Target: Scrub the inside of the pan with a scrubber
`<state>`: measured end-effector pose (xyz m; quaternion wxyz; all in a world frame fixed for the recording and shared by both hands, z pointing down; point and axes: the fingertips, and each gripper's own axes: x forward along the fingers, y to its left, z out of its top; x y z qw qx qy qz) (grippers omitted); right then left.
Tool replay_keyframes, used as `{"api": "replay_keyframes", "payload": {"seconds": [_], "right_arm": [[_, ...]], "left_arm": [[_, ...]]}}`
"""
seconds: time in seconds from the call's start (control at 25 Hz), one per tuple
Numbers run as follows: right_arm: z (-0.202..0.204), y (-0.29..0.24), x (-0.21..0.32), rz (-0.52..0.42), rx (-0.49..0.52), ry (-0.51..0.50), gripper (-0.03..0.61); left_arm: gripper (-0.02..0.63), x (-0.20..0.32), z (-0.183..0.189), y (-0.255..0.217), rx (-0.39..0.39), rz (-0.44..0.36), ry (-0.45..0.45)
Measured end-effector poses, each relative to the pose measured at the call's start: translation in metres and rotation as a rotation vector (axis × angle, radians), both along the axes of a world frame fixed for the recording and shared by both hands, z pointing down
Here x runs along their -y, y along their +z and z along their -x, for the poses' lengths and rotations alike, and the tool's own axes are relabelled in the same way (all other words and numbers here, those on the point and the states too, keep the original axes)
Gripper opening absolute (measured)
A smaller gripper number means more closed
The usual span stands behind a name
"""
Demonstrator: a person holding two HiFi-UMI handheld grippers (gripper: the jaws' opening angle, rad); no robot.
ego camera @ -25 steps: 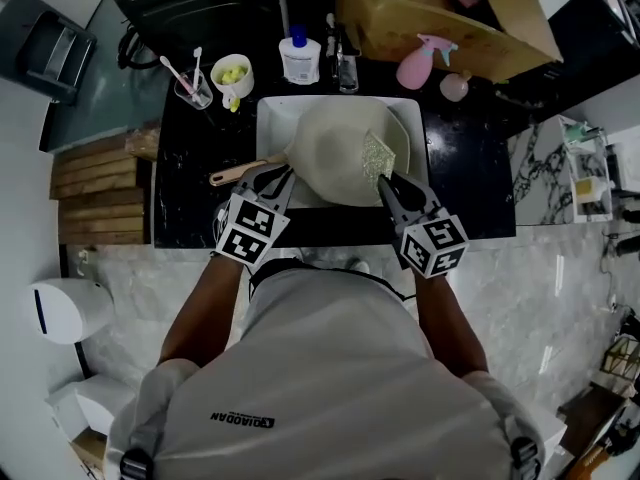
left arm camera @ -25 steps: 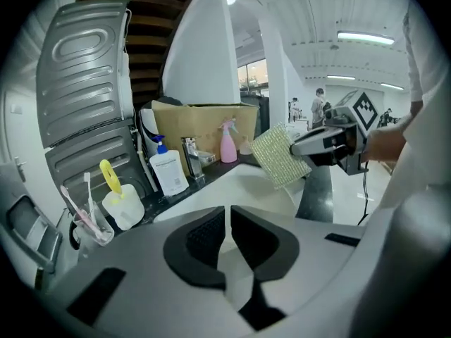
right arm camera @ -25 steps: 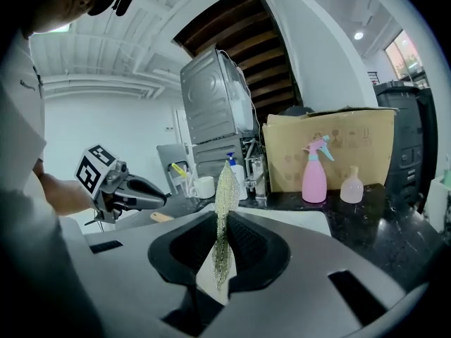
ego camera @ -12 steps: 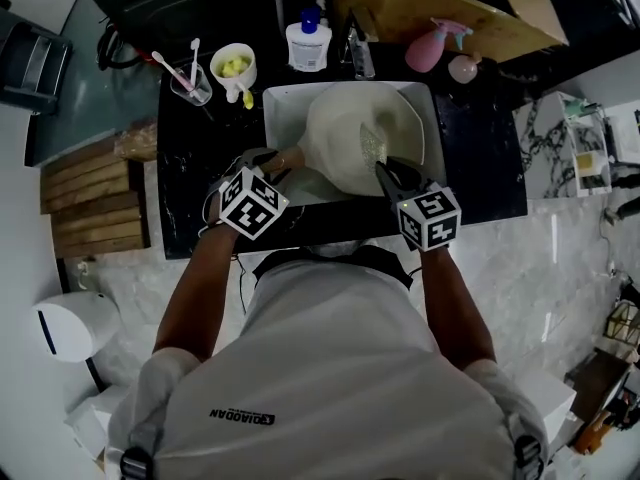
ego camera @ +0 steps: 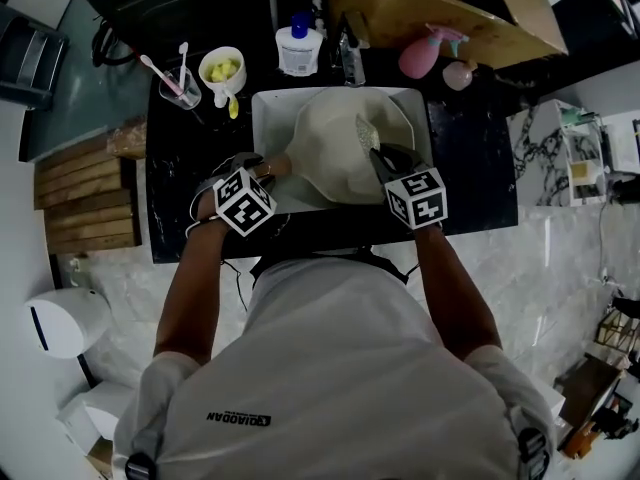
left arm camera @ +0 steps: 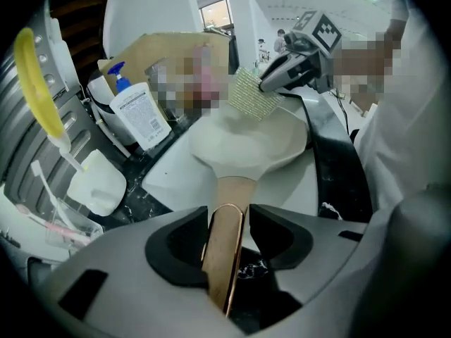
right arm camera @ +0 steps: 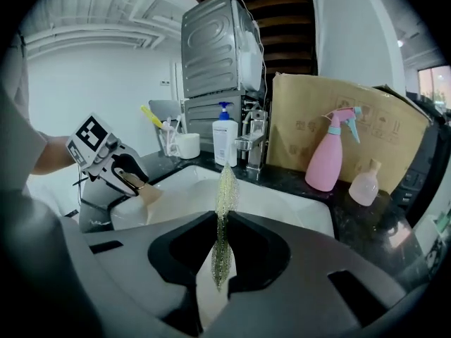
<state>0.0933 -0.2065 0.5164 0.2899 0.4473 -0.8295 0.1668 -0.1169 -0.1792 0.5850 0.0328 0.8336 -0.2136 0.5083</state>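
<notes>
Head view first: the pale pan (ego camera: 335, 148) sits in the white sink (ego camera: 268, 118) at the upper middle of the frame, with its tan handle (ego camera: 280, 163) sticking out toward the left. The left gripper (ego camera: 262, 171) is right at that handle, and the right gripper (ego camera: 380, 158) comes in from the right side of the pan holding the sparkly scrubber (ego camera: 368, 133) against the inside of the pan. Along the top of the black worktop (ego camera: 470, 168) there's a soap bottle (ego camera: 298, 46), a white mug (ego camera: 222, 70) with something yellow in it, a clear cup (ego camera: 180, 86) with brushes, a pink spray bottle (ego camera: 420, 56) and a cardboard box (ego camera: 450, 8). In the left gripper view, the handle runs straight down the middle of the frame between the two jaws, and the jaws are opening (there's a visible gap on the right side of the handle, so they aren't clamping it). The pan bowl is in the centre of that frame, with the scrubber pinched by the other gripper above it. In the right gripper view, the jaws are pressed together on the scrubber, which stands up edge-on as a thin glittery strip in the middle of the frame. The left gripper shows at the left edge with the handle end at its tips, and a tap (right arm camera: 252, 143) stands behind the sink.
</notes>
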Motion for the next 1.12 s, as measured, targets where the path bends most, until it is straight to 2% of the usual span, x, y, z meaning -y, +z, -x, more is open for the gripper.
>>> {"api": "replay_keyframes", "payload": {"seconds": [0.28,0.44,0.64,0.76,0.88,1.12], "right_arm": [[-0.010,0.013,0.043,-0.003,-0.014,-0.038,0.067],[-0.018,0.021,0.070,-0.017,-0.052,-0.003,0.067],[-0.031,0.036,0.099,-0.047,-0.150,0.055,0.067],[-0.023,0.040,0.104,-0.070,-0.192,0.062,0.067],[-0.006,0.053,0.105,-0.064,-0.237,0.020,0.068],[0.020,0.076,0.110,-0.033,-0.247,-0.056,0.074]], "left_arm": [[0.190,0.001,0.000,0.003,-0.005,0.019,-0.019],[0.195,0.000,0.001,0.003,-0.021,0.042,-0.036],[0.195,0.002,0.002,0.004,-0.020,0.056,-0.030],[0.195,0.001,0.002,0.005,-0.020,0.055,-0.023],[0.195,0.002,0.002,0.005,-0.021,0.046,-0.019],[0.195,0.002,0.002,0.005,-0.023,0.048,-0.022]]}}
